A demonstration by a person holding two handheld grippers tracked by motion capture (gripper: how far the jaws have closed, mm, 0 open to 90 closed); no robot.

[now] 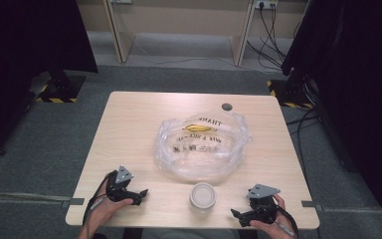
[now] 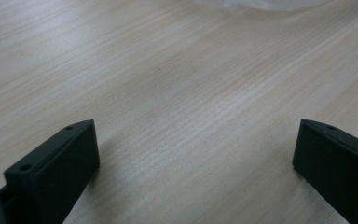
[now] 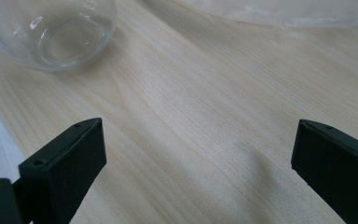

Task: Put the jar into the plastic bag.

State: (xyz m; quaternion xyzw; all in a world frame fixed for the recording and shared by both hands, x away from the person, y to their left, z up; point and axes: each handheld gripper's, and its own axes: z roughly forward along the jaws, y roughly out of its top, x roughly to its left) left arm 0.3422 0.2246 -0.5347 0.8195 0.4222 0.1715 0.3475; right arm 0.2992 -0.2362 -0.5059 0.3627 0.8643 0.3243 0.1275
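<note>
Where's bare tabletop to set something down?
Free: left strip between plastic bag and table edge, the right strip likewise, and the far-left corner. Crowded: middle and near edge, with glass jar, left gripper, right gripper.

The high view looks forward and down from above my near side, taking in the whole pale wooden table. My left gripper view sits low over bare wood, facing the crumpled clear plastic bag. My right gripper view, equally close, faces the round clear glass jar and that bag, both shared with the high view
</note>
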